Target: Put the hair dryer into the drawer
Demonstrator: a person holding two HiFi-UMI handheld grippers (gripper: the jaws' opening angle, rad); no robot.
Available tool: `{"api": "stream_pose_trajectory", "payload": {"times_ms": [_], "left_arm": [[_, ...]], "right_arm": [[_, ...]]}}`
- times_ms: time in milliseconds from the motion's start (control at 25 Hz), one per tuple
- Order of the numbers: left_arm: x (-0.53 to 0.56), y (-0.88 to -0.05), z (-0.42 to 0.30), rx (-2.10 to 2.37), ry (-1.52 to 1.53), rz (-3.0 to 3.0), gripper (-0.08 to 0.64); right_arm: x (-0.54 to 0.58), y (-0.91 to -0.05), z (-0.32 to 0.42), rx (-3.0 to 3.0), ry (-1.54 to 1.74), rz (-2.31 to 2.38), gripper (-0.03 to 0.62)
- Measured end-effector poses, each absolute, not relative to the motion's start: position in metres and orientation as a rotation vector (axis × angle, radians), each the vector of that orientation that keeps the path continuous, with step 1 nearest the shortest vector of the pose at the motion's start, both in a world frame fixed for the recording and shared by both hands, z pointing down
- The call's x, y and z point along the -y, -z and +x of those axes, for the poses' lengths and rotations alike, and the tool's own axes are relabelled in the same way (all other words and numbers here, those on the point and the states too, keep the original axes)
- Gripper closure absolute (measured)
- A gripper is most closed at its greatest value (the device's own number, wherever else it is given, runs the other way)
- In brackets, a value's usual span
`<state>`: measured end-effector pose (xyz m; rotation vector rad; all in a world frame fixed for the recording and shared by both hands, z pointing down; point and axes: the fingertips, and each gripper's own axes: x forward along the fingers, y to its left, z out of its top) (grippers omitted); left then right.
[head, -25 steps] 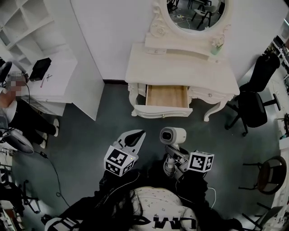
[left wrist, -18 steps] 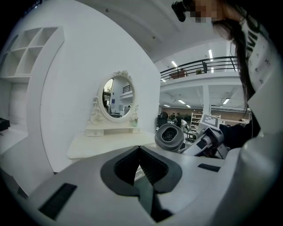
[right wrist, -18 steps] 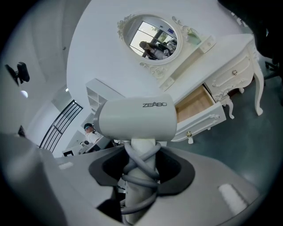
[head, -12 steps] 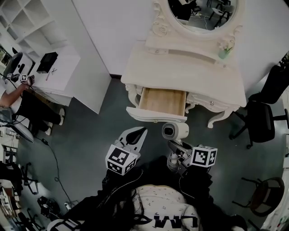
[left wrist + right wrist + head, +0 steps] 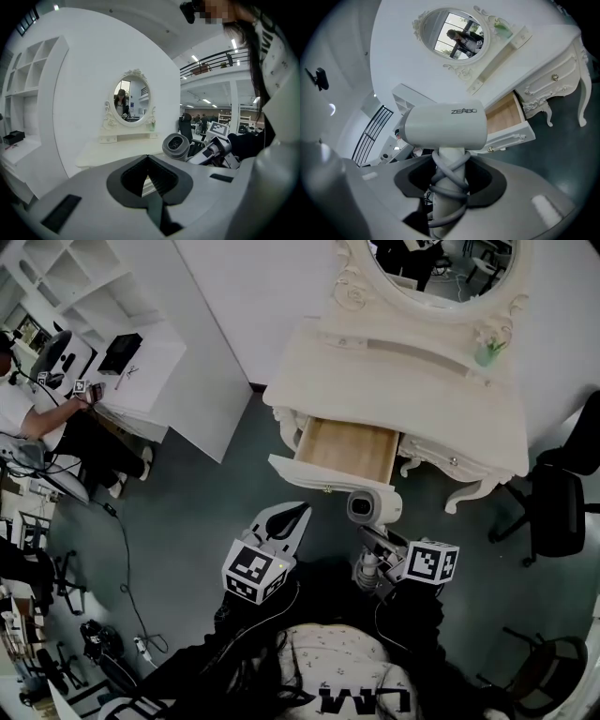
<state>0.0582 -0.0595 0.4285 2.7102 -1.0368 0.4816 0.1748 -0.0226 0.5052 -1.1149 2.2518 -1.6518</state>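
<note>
Right gripper (image 5: 367, 566) is clamped on the hair dryer (image 5: 373, 508) by its handle. Its jaws sit partway apart because the handle, with the cord (image 5: 449, 176) wound round it, fills the gap. Left gripper (image 5: 298, 514) is closed tip to tip on nothing. It hangs beside the right one, near the dryer but apart from it. Judgement: it's a spare here, since the drawer (image 5: 347, 448) is already pulled out and needs no hand.

Dryer location: in the air in front of the dressing table (image 5: 412, 390), just short of the drawer's front panel and not yet over the opening. What shows of the drawer's inside is bare wood.

Why the handle grip, probably: it's the narrow part that fits the jaws. The wound cord keeps the lead from dangling and snagging the rim. The grip also puts the bulky head out front, so the head clears the panel first.

Orientation:
- Handle's long axis runs along the gripper's line, from the jaws out toward the drawer.
- Barrel's long axis sits crosswise to that, roughly parallel to the drawer front.
- Barrel's round open end faces the left gripper's side; the other end points to the person's right.
- Nozzle or intake: can't tell.

With the barrel along the drawer's width, it looks likely to go in without a turn.
</note>
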Motion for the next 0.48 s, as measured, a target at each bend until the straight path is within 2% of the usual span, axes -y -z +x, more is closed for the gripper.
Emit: {"api": "stream_pose_trajectory", "payload": {"times_ms": [480], "left_arm": [[0.075,-0.436,0.037,1.089,-0.481,2.676,0.56]], "right_arm": [[0.044,-0.518,0.175,-2.231,1.674,-1.138,0.396]]}}
